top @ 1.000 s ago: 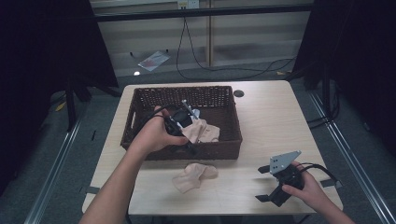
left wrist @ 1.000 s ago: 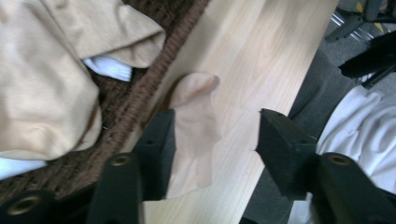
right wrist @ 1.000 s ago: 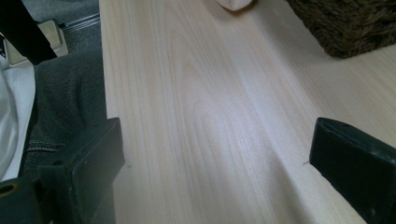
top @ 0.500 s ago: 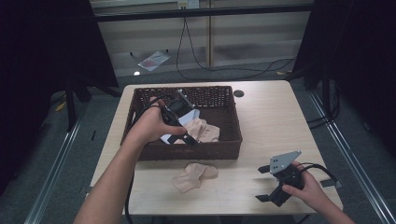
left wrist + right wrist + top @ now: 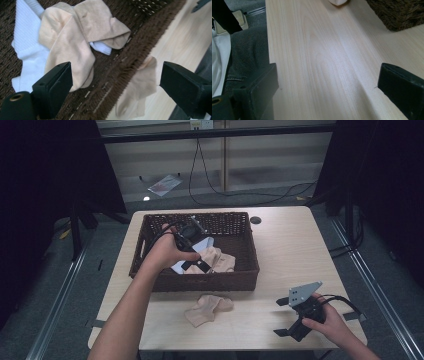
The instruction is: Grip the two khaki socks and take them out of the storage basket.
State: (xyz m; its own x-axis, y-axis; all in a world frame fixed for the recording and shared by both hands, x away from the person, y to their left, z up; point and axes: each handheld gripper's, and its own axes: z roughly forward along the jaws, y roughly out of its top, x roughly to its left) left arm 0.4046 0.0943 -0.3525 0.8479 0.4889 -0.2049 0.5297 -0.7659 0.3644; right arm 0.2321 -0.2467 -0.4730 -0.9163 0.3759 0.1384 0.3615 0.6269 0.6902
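Observation:
A brown wicker basket (image 5: 200,282) stands on the pale wooden table (image 5: 290,250). A tan sock (image 5: 217,260) and a white sock (image 5: 202,245) lie inside it. My left gripper (image 5: 197,265) hovers over them at the basket's middle. Its jaws have just been opening and stand open with nothing between them (image 5: 115,82). Under them I see the tan sock (image 5: 75,37) draped over the white sock (image 5: 27,47). Another tan sock (image 5: 207,307) lies on the table in front of the basket. My right gripper (image 5: 280,317) rests open at the table's front right, over bare wood (image 5: 328,82).
The basket's front rim (image 5: 125,67) runs between the socks inside and the sock on the table (image 5: 140,85). The basket's corner (image 5: 402,12) lies ahead of the right gripper. The table's front edge and the person's lap (image 5: 247,57) are close by. Cables trail on the floor behind.
The left gripper's jaws have opened and let go of the tan sock, which now lies in the basket. The left hand has shifted a little to the left. The right hand has stayed still.

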